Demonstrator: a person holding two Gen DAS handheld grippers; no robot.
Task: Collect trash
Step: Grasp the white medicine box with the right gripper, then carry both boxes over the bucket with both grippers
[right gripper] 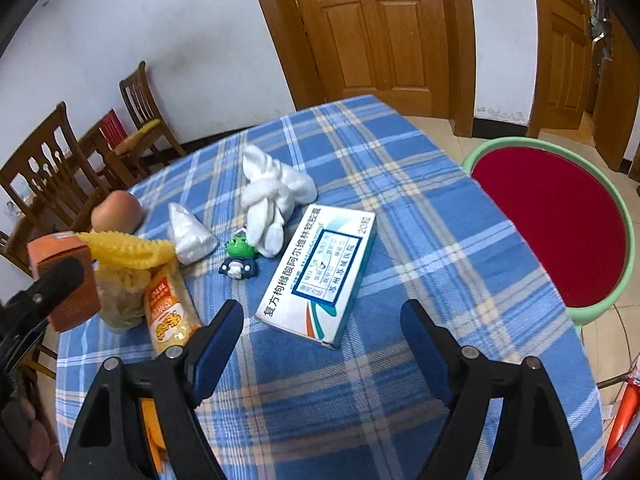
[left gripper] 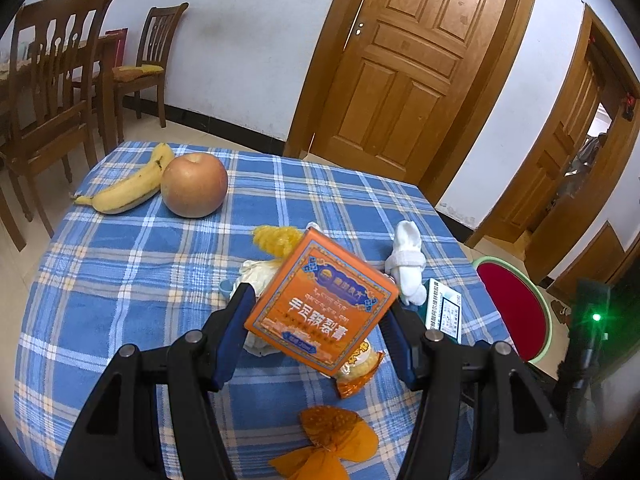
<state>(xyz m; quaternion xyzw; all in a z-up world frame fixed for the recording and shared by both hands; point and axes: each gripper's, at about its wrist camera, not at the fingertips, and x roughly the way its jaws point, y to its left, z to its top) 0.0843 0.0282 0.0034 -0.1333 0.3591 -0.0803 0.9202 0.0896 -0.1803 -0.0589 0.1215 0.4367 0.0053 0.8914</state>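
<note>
My left gripper (left gripper: 320, 308) is shut on an orange carton (left gripper: 320, 304), held tilted above the blue plaid table (left gripper: 120, 280); the carton also shows at the left of the right wrist view (right gripper: 64, 276). Below it lie a snack packet (left gripper: 356, 368), an orange wrapper (left gripper: 336, 440), yellow foam netting (left gripper: 276, 240) and crumpled paper (left gripper: 256, 272). My right gripper (right gripper: 322, 316) is open and empty, just short of a white and blue medicine box (right gripper: 320, 272). The snack packet (right gripper: 170, 316) and netting (right gripper: 128, 254) lie to its left.
A banana (left gripper: 128, 184) and an apple (left gripper: 195, 184) lie at the table's far left. White rolled socks (right gripper: 272, 196), a plastic bag (right gripper: 188, 232) and a small green toy (right gripper: 239, 258) sit mid-table. A red stool (right gripper: 556, 220) stands to the right; wooden chairs (left gripper: 52, 80) stand to the left.
</note>
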